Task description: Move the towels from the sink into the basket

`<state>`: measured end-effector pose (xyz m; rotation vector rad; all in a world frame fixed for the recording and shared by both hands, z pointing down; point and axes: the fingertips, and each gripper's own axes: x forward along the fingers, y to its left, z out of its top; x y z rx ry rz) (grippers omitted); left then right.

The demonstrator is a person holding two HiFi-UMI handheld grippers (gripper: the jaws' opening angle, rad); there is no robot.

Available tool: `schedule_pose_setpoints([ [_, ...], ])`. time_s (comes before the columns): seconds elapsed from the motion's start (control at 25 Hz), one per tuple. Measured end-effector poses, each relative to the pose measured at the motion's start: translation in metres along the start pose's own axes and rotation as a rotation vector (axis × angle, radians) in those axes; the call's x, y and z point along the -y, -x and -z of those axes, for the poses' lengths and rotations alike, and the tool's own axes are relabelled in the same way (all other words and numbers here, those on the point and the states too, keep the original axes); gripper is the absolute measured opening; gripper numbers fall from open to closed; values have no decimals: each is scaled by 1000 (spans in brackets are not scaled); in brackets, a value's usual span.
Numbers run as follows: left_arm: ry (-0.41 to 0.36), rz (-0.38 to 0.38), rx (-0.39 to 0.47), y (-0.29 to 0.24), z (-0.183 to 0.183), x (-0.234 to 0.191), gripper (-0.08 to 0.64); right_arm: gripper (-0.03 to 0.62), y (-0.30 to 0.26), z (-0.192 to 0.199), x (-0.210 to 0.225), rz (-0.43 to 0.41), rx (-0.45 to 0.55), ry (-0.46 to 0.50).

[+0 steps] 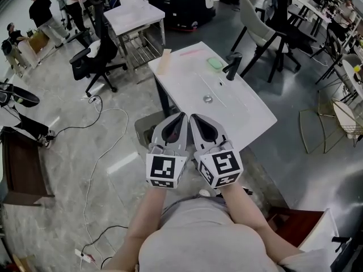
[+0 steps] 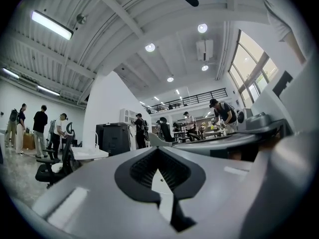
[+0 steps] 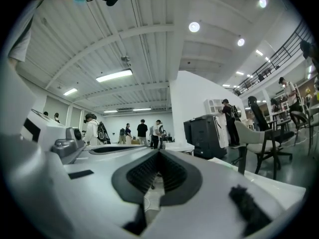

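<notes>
The white sink stands ahead of me in the head view, with a dark tap at its back and a drain in the basin. A small green folded cloth lies by the tap, and a beige cloth hangs at the far left corner. My left gripper and right gripper are side by side at the sink's near edge. Both point level, shut and holding nothing.
A grey bin sits on the floor under the sink's near left corner. A wire rack stands behind the sink under a white table. Office chairs, a wire basket at right and floor cables surround me.
</notes>
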<state>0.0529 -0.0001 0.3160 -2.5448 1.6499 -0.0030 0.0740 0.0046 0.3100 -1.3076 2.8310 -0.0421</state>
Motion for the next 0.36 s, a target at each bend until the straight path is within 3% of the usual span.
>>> schedule_pose_setpoints([
  [0.36,8,-19,24,-10,-10,12,2,17,12,-4,18,24,12,12],
])
